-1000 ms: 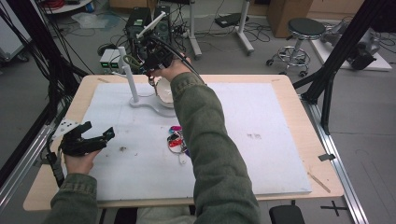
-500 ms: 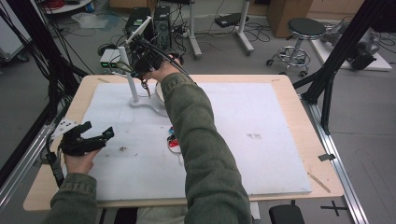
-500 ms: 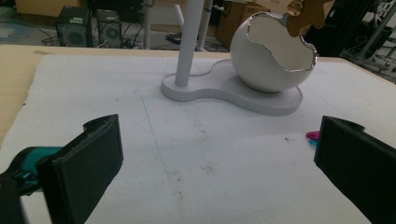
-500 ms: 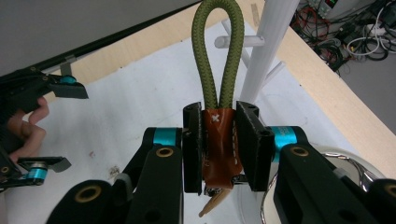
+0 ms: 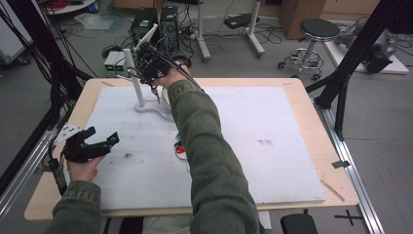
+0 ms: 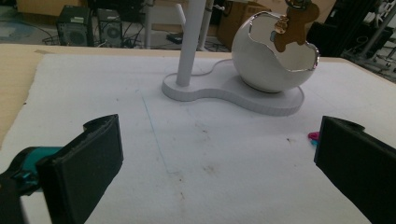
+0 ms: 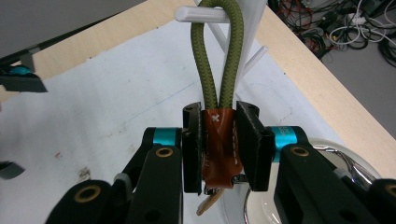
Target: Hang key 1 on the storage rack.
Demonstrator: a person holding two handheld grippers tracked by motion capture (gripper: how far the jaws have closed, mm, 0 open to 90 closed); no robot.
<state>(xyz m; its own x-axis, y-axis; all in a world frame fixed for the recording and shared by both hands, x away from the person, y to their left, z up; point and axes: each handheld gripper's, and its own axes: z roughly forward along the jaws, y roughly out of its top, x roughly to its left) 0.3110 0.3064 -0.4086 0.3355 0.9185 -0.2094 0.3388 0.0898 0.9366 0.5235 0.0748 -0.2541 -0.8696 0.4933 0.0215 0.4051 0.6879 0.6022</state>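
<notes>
My right gripper point(image 7: 219, 144) is shut on the brown leather tab point(image 7: 218, 140) of a keychain. Its olive cord loop point(image 7: 219, 56) rises from the jaws, and its top sits over a white peg point(image 7: 196, 13) of the stand. In the high view that gripper point(image 5: 151, 68) is at the top of the white stand point(image 5: 139, 92) at the table's far left. A brown figure-shaped charm point(image 6: 292, 23) dangles over the white bowl point(image 6: 271, 60) on the stand's base point(image 6: 233, 91). My left gripper point(image 5: 92, 144) rests at the near left, open and holding nothing point(image 6: 219, 163).
A white foam mat point(image 5: 272, 146) covers the wooden table point(image 5: 316, 112). Small colourful items point(image 5: 180, 148) lie mid-mat beside the right sleeve; a pink one point(image 6: 314, 136) shows near the left gripper's jaw. Computers, cables and a stool stand beyond the far edge.
The right hand has moved left and down toward the stand's post with the keychain in its grip. The left hand has stayed still.
</notes>
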